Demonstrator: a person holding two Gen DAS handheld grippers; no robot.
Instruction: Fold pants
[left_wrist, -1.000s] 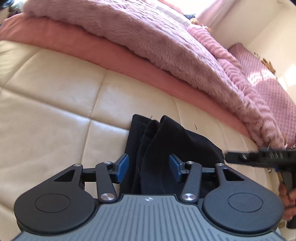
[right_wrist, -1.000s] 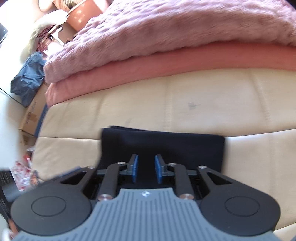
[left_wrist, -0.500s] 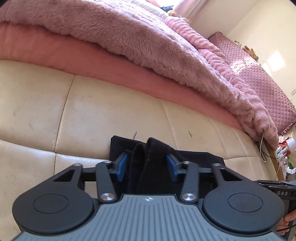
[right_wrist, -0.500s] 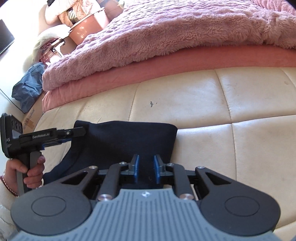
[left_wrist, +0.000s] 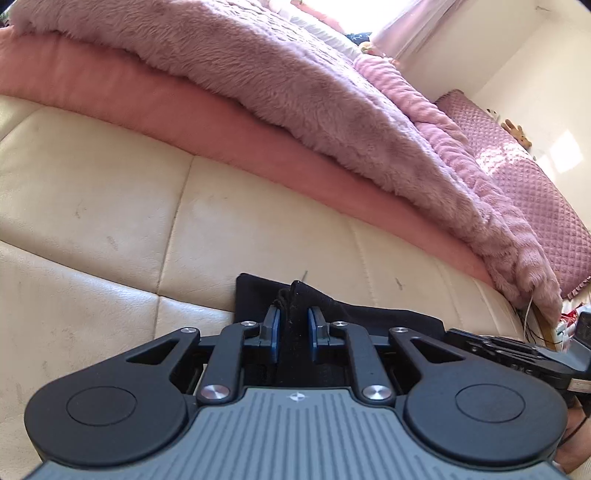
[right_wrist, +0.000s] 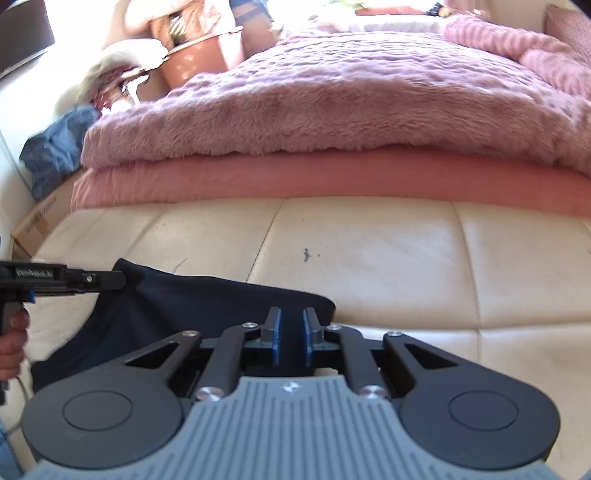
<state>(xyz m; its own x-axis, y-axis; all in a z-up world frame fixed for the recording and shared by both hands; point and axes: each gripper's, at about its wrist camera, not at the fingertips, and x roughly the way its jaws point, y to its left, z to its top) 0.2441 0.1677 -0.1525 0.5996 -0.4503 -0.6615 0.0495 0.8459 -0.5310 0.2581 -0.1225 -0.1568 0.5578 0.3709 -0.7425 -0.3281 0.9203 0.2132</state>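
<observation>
The dark navy folded pants (left_wrist: 369, 317) lay flat on the cream, stitched leather cushion (left_wrist: 110, 221), near its front edge, with a thick pink mattress pad (right_wrist: 332, 177) and a fuzzy mauve blanket (right_wrist: 332, 103) stacked behind.

The left gripper (left_wrist: 293, 328) pointed downward at a slant toward one end of the garment. Its jaws had just been closing and stood narrow, with a raised bunch of dark cloth between the blue pads (left_wrist: 272, 328); the pads pressed on that fold. From the right wrist view the same tool (right_wrist: 107, 280) reached in level from the left edge, its black body above the cloth's far corner, and the person's left hand (right_wrist: 11, 339) was wrapped around its handle below.

The right gripper (right_wrist: 291, 338) also tilted down, over the opposite end of the pants. Its jaws had been closing too and stood almost together, with dark fabric filling the slim gap between the pads (right_wrist: 276, 338), so they pinched the near edge of the pants. In the left wrist view its black body (left_wrist: 509, 354) showed low at the right edge, blurred.
</observation>
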